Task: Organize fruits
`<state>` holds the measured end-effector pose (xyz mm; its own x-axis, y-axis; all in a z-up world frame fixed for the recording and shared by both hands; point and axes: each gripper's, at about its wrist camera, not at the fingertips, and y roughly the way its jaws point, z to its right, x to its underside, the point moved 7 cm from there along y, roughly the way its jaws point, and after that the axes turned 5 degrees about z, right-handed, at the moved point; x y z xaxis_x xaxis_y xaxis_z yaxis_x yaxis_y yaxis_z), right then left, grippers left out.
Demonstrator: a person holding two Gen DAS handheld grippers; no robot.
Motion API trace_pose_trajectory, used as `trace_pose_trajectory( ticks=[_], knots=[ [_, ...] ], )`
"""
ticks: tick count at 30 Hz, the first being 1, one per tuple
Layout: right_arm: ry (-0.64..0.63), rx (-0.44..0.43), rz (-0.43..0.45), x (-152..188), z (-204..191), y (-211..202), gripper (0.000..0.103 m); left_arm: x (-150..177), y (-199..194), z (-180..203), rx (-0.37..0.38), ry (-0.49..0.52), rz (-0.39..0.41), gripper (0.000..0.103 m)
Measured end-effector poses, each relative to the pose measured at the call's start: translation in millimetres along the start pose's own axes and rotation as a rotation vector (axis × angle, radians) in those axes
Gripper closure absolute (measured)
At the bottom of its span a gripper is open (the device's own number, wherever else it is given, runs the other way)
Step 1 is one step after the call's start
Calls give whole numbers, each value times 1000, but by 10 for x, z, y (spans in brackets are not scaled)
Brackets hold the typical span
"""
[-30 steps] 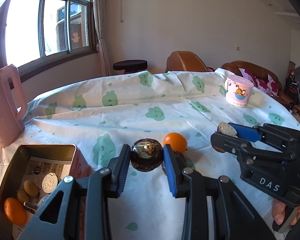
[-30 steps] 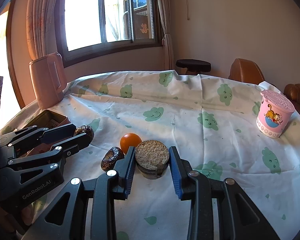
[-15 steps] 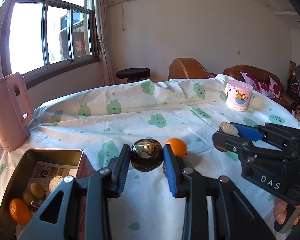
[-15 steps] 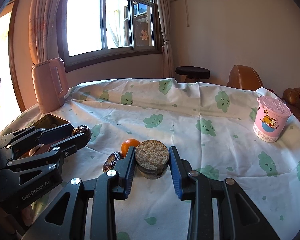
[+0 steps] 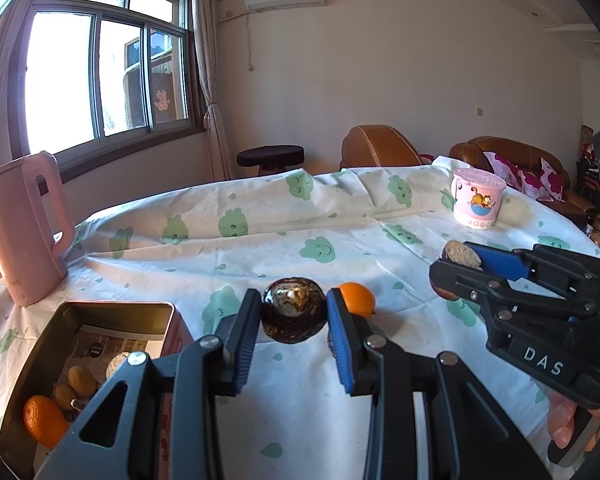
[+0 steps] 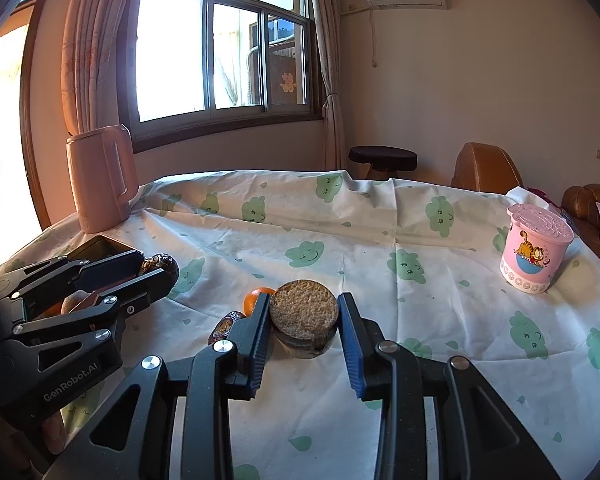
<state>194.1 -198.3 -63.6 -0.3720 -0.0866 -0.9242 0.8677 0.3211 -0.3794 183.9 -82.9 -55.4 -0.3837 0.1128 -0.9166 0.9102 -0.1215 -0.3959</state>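
My left gripper (image 5: 294, 316) is shut on a dark glossy round fruit (image 5: 293, 312), held above the cloth just right of the open metal tin (image 5: 112, 308). The tin holds an orange (image 5: 44, 420) and several small yellow fruits (image 5: 80, 380). My right gripper (image 6: 304, 320) is shut on a brown fruit with a rough cut top (image 6: 303, 310). An orange (image 5: 358, 299) and another dark fruit (image 6: 224, 326) lie on the cloth between the grippers. The right gripper shows at the right of the left wrist view (image 5: 456, 264), the left gripper at the left of the right wrist view (image 6: 160, 270).
A pink kettle (image 5: 20, 228) stands at the table's left edge behind the tin. A pink cartoon cup (image 5: 478, 198) stands at the far right. The table has a white cloth with green prints (image 5: 300, 216). Sofas and a stool stand beyond it.
Both grippers have risen and tilted up a little with their fruits still held. The tin and the loose fruits on the cloth have not moved.
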Motion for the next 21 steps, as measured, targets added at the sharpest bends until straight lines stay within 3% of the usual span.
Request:
trace_pose_trajectory(
  ticks=[21],
  knots=[
    [-20,13,72,-46,-24,-133,68,-52,-175,-93,-22,-35,82,68]
  ],
)
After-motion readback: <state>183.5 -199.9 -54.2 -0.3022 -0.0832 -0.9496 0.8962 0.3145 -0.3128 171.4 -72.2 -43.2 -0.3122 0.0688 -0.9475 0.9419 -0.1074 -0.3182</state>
